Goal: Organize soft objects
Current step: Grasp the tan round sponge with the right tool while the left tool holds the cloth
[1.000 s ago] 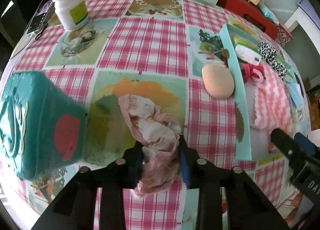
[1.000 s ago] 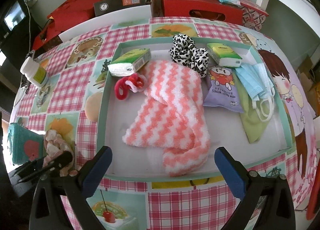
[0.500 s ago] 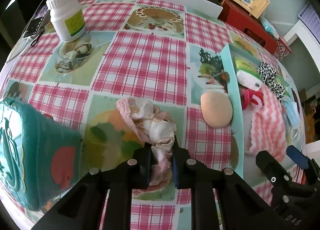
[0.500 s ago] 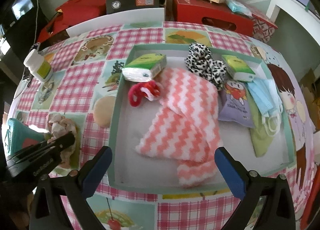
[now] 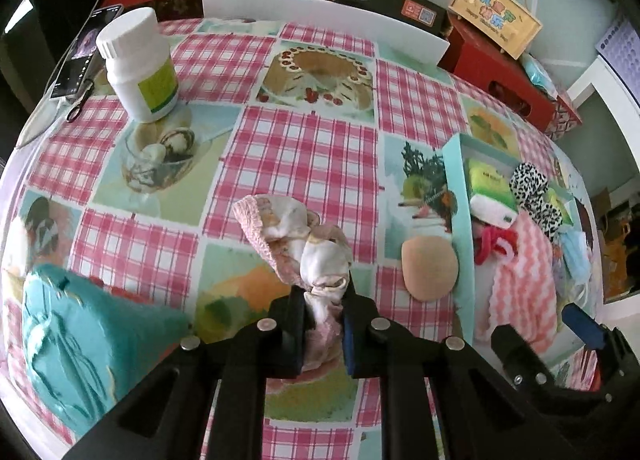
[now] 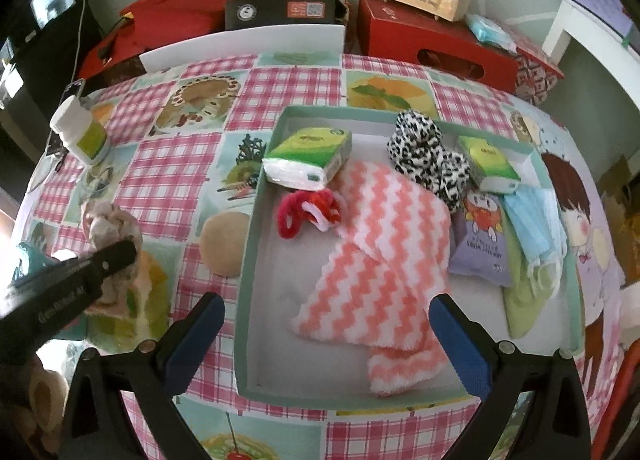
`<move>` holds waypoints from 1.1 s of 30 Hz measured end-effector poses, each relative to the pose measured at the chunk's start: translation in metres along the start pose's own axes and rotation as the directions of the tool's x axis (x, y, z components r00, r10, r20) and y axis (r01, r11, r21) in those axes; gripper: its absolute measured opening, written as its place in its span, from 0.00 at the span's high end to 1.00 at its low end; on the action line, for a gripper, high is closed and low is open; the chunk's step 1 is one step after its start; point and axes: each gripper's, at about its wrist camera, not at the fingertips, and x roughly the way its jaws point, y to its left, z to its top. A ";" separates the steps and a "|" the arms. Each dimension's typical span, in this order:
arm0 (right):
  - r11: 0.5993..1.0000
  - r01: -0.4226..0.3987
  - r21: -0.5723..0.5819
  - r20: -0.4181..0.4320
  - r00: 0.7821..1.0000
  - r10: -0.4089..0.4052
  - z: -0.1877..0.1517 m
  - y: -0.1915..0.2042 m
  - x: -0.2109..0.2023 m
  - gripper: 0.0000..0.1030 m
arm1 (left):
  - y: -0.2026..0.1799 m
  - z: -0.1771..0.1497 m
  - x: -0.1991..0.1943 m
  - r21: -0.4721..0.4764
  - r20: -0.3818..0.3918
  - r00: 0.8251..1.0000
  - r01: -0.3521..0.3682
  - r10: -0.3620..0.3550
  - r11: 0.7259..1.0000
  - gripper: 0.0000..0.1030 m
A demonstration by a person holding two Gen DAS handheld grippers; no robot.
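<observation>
Checked tablecloth (image 5: 304, 148) carries a tan sponge (image 5: 430, 270) between the sock-clamping left tongs (image 5: 322, 324) and tray (image 6: 256, 260); right tongs (image 6: 324, 336) gape empty.

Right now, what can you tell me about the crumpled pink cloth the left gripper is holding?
The crumpled cloth is a small, soft bundle of pale pink knit-looking fabric with cream and white folds and faint printed patches. It is bunched and twisted, with its pink edge at the far end. The left gripper is shut on its near end, one pad pressing on each side. Whether its far end rests on the checked tablecloth cannot be told. It sits outside the tray, left of the round beige sponge; nothing else touches it.
</observation>
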 end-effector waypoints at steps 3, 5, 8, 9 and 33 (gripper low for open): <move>1.000 -0.004 -0.028 -0.005 1.000 0.003 0.004 0.007 0.000 0.00 | 0.003 0.005 -0.003 -0.002 0.006 1.000 -0.028 0.028 1.000 0.86; 0.998 -0.012 -0.055 -0.011 1.000 0.012 0.007 0.013 0.002 0.00 | 0.008 0.007 -0.007 -0.009 0.016 1.000 -0.027 0.027 1.000 0.86; 0.993 -0.015 -0.118 -0.020 1.000 0.012 0.011 0.025 0.006 0.01 | 0.016 0.009 -0.014 -0.011 0.024 1.000 -0.018 0.018 1.000 0.86; 0.988 -0.010 -0.157 -0.020 1.000 0.007 0.013 0.031 0.007 0.01 | 0.019 0.010 -0.017 -0.012 0.027 0.999 -0.017 0.017 1.000 0.86; 0.696 -0.120 -0.708 -0.164 0.986 0.003 0.037 0.112 0.047 0.28 | 0.040 0.011 -0.024 -0.055 0.056 0.998 0.004 -0.001 0.998 0.86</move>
